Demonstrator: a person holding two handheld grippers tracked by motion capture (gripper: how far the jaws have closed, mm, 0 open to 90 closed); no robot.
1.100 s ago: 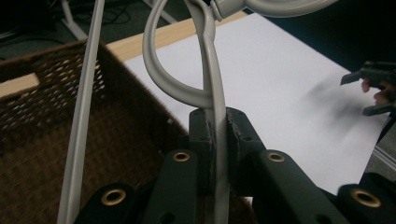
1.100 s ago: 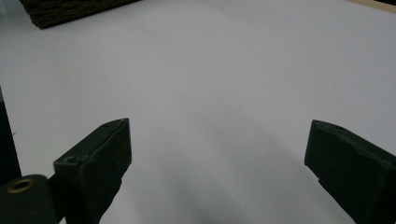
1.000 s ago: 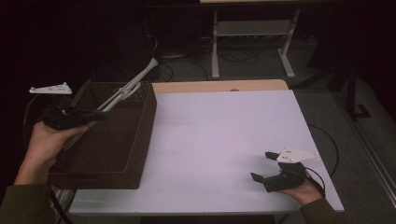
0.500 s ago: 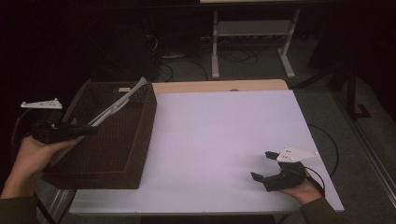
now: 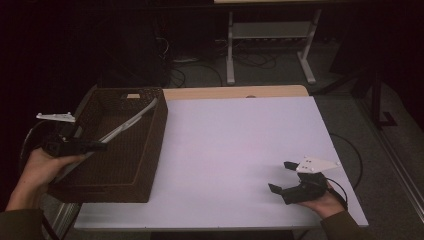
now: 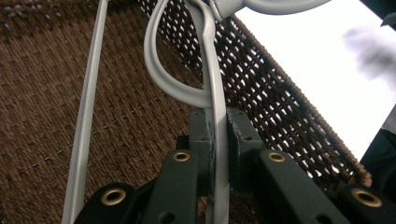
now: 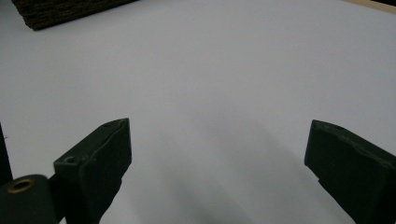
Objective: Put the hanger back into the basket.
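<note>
Here, at the far left, the left hand (image 5: pixel 37 167) holds the left gripper (image 5: pixel 97 146) over the near left part of a brown woven basket (image 5: pixel 155 150), which sits on the left side of the white table (image 5: pixel 240 150). In the left gripper view its jaws are clenched on a thin grey bar of a hanger (image 6: pixel 212 93), with the pads (image 6: pixel 201 140) pressing on either side of that bar just below the point where a curved grey loop meets it. A second straight grey bar of the hanger runs along the left of that view, over the woven floor of the basket. From the high view the hanger (image 5: pixel 127 125) slants inside the basket, rising from the gripper at the near left toward the far right rim, where its upper end lies at or just over the edge; whether it touches the rim I cannot tell. The middle of the table is bare white. At the near right, well apart from the basket, the right hand (image 5: pixel 325 200) rests at the table's near edge holding the right gripper (image 5: pixel 282 176), its jaws released and standing wide with nothing between them; the right gripper view looks across the table to a corner of the basket (image 7: pixel 60 11) at the far left.
</note>
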